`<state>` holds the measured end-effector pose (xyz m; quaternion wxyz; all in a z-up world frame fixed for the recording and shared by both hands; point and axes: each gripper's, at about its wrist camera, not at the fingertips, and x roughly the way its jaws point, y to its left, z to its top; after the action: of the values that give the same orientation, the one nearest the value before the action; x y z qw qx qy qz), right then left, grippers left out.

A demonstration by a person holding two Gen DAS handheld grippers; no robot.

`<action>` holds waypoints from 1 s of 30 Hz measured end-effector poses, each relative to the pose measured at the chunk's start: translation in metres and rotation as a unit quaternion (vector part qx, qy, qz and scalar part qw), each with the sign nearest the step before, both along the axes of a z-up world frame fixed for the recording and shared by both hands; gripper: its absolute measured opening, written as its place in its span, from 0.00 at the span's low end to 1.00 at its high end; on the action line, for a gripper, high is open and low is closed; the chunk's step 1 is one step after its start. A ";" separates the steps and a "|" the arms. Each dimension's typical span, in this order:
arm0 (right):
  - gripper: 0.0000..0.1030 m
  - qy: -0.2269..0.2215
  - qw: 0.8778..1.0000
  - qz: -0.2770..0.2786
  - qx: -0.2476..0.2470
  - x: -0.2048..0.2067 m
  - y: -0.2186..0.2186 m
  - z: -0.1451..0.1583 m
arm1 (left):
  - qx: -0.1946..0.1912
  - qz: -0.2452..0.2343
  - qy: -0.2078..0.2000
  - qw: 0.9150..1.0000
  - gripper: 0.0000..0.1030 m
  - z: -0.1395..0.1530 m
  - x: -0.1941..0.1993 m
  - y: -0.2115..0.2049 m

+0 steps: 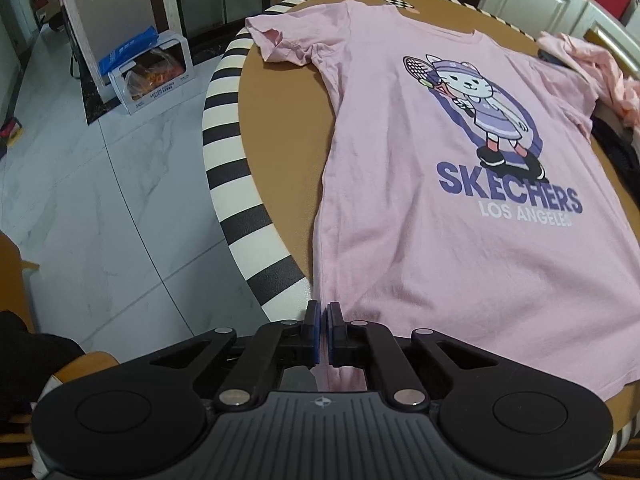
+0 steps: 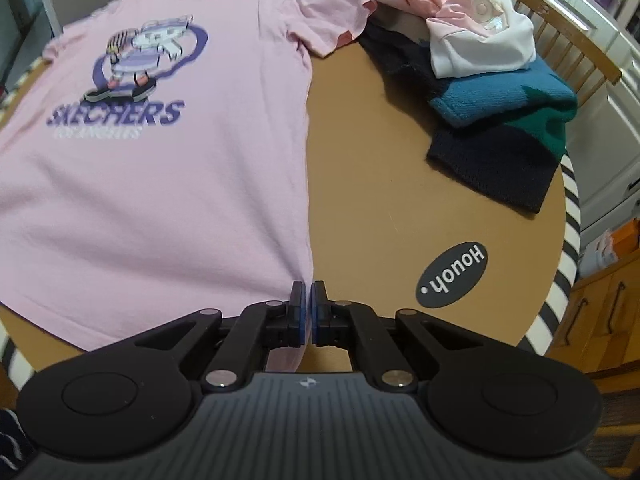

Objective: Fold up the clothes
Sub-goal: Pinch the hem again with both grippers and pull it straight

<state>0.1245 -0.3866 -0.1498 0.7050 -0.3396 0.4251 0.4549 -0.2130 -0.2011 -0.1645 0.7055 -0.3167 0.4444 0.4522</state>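
A pink T-shirt [image 1: 440, 240] with a purple cat print lies flat, front up, on the round brown table [image 1: 288, 152]. Its collar points away from me. My left gripper [image 1: 324, 312] is shut on the shirt's near left hem corner, and pink cloth hangs down between its fingers. In the right wrist view the same pink T-shirt [image 2: 160, 200] fills the left half. My right gripper [image 2: 307, 292] is shut on the near right hem corner, with cloth pinched between the blue pads.
A pile of other clothes [image 2: 480, 64], pink, white, teal and dark, sits at the table's far right. A black oval sticker [image 2: 451, 275] marks the brown top. The table rim [image 1: 224, 184] is striped black and white. A white box [image 1: 150, 70] stands on the tiled floor at left.
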 end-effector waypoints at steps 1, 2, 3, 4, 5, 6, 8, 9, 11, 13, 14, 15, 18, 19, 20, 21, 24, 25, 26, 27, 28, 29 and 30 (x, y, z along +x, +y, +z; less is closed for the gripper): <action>0.02 -0.002 1.000 -0.001 -0.005 0.000 0.001 -0.003 | 0.001 -0.004 0.003 1.000 0.04 0.000 0.001 0.000; 0.02 -0.003 1.000 0.000 -0.012 -0.001 0.001 -0.006 | 0.001 -0.008 0.004 1.000 0.04 0.000 0.001 0.001; 0.02 -0.005 1.000 0.000 -0.016 -0.001 0.000 -0.009 | 0.000 -0.010 0.004 1.000 0.04 0.000 0.001 0.002; 0.02 -0.005 1.000 0.000 -0.016 0.000 -0.001 -0.010 | -0.001 -0.010 0.003 1.000 0.04 -0.001 0.001 0.003; 0.03 -0.005 1.000 -0.001 -0.015 0.000 -0.002 -0.010 | -0.003 -0.010 0.001 1.000 0.04 -0.001 0.000 0.005; 0.05 -0.005 1.000 -0.005 -0.015 0.001 -0.003 -0.010 | -0.004 -0.010 -0.001 1.000 0.04 -0.001 -0.001 0.006; 0.09 -0.001 1.000 -0.009 -0.008 0.004 -0.005 -0.009 | -0.013 -0.006 -0.014 1.000 0.07 -0.001 -0.005 0.010; 0.16 0.007 1.000 -0.016 -0.005 0.006 -0.007 -0.007 | -0.022 -0.001 -0.025 0.999 0.07 0.000 -0.009 0.011; 0.22 0.028 0.999 -0.041 0.010 0.014 -0.014 0.000 | -0.034 0.018 -0.056 0.998 0.13 0.005 -0.022 0.011; 0.23 0.040 0.997 -0.056 0.026 0.019 -0.024 0.007 | -0.035 0.029 -0.070 0.997 0.21 0.007 -0.034 0.004; 0.23 0.048 0.997 -0.059 0.030 0.021 -0.029 0.009 | -0.036 0.033 -0.075 0.996 0.24 0.007 -0.040 0.000; 0.23 0.056 0.996 -0.061 0.036 0.021 -0.033 0.011 | -0.039 0.038 -0.083 0.995 0.24 0.007 -0.045 -0.004; 0.23 0.068 0.995 -0.061 0.037 0.017 -0.041 0.012 | -0.061 0.058 -0.115 0.990 0.24 -0.001 -0.055 -0.012; 0.23 0.067 0.995 -0.057 0.037 0.015 -0.042 0.011 | -0.065 0.065 -0.122 0.988 0.24 -0.004 -0.056 -0.015; 0.23 0.067 0.996 -0.053 0.036 0.012 -0.043 0.011 | -0.068 0.067 -0.126 0.987 0.24 -0.006 -0.054 -0.017; 0.23 0.068 0.996 -0.049 0.036 0.009 -0.042 0.010 | -0.069 0.066 -0.127 0.987 0.24 -0.008 -0.051 -0.019; 0.23 0.075 0.996 -0.038 0.030 0.003 -0.039 0.007 | -0.068 0.060 -0.126 0.988 0.24 -0.010 -0.042 -0.023; 0.23 0.075 0.996 -0.037 0.030 0.002 -0.039 0.006 | -0.066 0.057 -0.123 0.989 0.24 -0.009 -0.039 -0.024; 0.23 0.078 0.996 -0.036 0.031 0.001 -0.038 0.006 | -0.063 0.054 -0.119 0.989 0.24 -0.009 -0.036 -0.025; 0.23 0.081 0.996 -0.035 0.031 0.001 -0.038 0.006 | -0.061 0.053 -0.116 0.990 0.24 -0.009 -0.034 -0.026; 0.23 0.080 0.996 -0.036 0.033 0.001 -0.037 0.006 | -0.062 0.054 -0.116 0.990 0.24 -0.009 -0.034 -0.026; 0.23 0.076 0.996 -0.036 0.035 0.000 -0.037 0.008 | -0.064 0.057 -0.117 0.989 0.23 -0.009 -0.035 -0.026; 0.26 0.071 0.996 -0.036 0.038 0.000 -0.037 0.011 | -0.065 0.060 -0.117 0.989 0.21 -0.009 -0.035 -0.027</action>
<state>0.1248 -0.4241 -0.1390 0.7017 -0.2637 0.4681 0.4680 -0.2482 -0.2276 -0.1736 0.7024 -0.4388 0.3669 0.4237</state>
